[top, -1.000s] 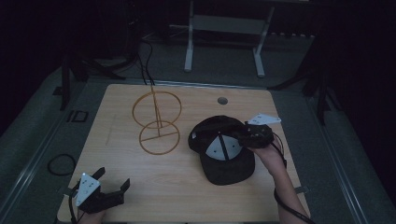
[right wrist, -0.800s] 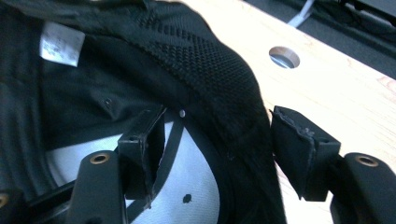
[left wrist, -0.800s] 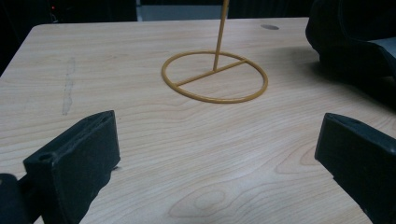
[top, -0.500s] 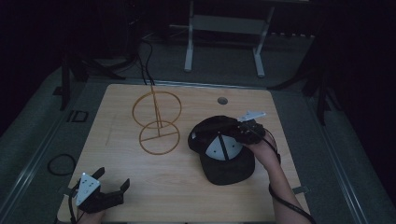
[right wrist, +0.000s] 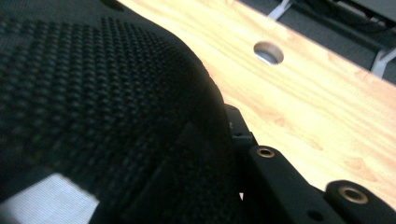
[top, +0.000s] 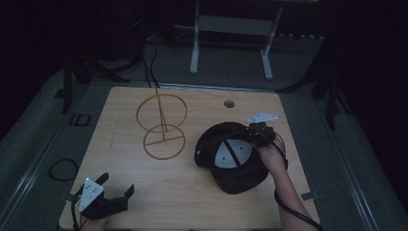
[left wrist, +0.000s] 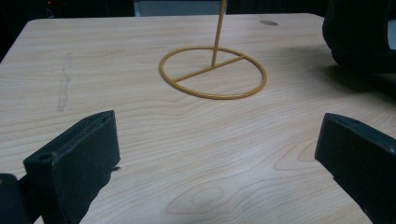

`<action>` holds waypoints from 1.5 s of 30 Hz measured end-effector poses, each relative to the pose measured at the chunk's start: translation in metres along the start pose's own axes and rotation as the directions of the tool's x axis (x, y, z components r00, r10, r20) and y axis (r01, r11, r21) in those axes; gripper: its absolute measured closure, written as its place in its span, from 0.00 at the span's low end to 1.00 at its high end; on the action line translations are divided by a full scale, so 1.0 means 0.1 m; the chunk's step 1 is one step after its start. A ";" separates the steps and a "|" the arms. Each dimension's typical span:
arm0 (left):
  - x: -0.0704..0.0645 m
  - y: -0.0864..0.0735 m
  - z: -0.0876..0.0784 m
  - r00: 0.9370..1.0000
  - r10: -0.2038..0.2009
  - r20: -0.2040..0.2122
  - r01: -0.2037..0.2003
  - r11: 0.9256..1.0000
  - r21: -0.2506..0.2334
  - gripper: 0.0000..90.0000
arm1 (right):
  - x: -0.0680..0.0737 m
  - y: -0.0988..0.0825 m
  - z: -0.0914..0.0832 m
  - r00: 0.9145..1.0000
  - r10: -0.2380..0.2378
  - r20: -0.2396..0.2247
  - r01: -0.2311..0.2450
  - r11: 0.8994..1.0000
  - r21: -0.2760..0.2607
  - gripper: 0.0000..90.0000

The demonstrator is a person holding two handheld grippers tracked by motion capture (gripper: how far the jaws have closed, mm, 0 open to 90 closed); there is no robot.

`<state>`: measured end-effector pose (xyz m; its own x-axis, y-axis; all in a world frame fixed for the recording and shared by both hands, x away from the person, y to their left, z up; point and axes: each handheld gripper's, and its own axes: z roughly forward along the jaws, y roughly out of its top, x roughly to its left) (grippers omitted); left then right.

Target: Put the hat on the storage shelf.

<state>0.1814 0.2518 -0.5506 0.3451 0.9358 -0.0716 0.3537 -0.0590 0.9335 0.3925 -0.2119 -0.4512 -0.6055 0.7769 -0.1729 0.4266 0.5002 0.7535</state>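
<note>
Resting near the right edge of the wooden worktop (top: 192,192), the black cap (top: 233,161) lies upside down with its pale inner lining facing up and its brim toward the near edge. The right gripper (top: 257,134) sits at the cap's far right rim, with the person's right hand (top: 270,155) behind it over the cap's right side; compared with a second ago, it has shifted leftward and a little nearer the cap's opening, its grey plate now lying flatter above the rim. In the right gripper view the cap's dark mesh (right wrist: 93,93) presses close against one black finger (right wrist: 280,177), but whether the fingers are clamped on the fabric cannot be told. The cap itself has not visibly changed place. The left gripper (top: 118,199) is at the near left corner of the worktop, as in the earlier frames, its fingers (left wrist: 79,158) spread wide apart around nothing, just above the wood. A gold wire stand (top: 162,127), made of a flat ring on the worktop and an upright ring on a stem, remains left of centre, well apart from both grippers. A small round hole (top: 229,103) lies near the far edge.
</note>
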 end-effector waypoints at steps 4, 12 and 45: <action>0.00 0.00 0.00 1.000 0.003 -0.002 -0.003 1.000 -0.001 0.00 | 0.04 0.11 -0.11 1.000 -0.006 -0.014 0.006 0.999 -0.036 1.00; -0.02 0.01 0.00 1.000 0.003 0.005 -0.003 1.000 -0.003 0.00 | 0.12 0.31 -0.35 1.000 -0.028 -0.012 0.026 0.992 -0.120 1.00; -1.03 0.36 0.40 0.932 0.061 0.357 -0.069 0.998 0.011 0.04 | 0.68 0.50 -1.17 0.994 -0.093 -0.051 0.063 0.905 -0.420 1.00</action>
<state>0.1934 0.1394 -0.5233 0.6538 0.7444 -0.1358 0.3384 -0.1272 0.9324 0.2938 -0.1786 -0.3505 -0.6760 0.7065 -0.2095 0.0657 0.3409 0.9378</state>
